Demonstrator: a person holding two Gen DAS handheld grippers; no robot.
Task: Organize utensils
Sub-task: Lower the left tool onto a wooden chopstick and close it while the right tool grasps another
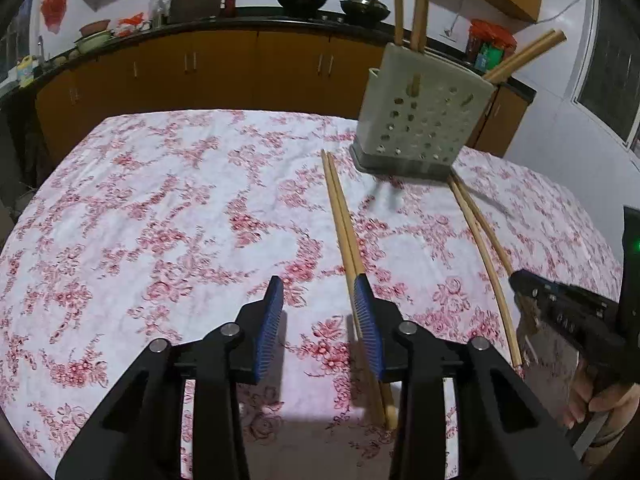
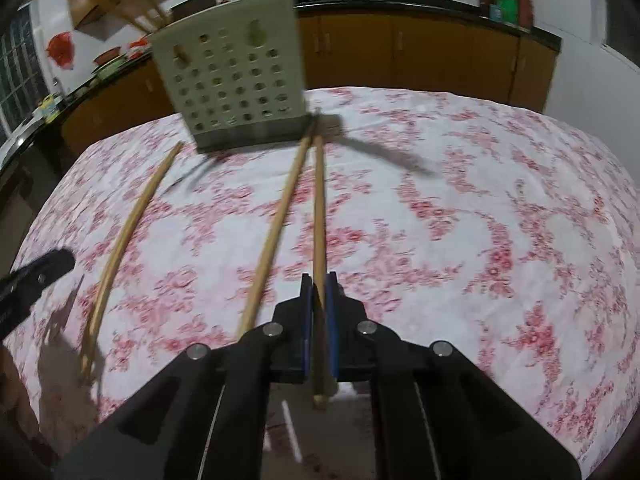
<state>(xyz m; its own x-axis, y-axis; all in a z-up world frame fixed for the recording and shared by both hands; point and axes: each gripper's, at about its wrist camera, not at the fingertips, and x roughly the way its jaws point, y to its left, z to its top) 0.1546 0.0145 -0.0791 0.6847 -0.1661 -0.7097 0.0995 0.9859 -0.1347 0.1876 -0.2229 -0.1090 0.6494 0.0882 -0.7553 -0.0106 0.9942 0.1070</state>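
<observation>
Tilting down over table, right gripper (image 2: 319, 280) clamping chopstick (image 2: 318, 208)

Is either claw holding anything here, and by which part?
The right claw is shut on one chopstick near its thick near end. The left claw is open, holding nothing; a chopstick pair lies against its right finger.
</observation>
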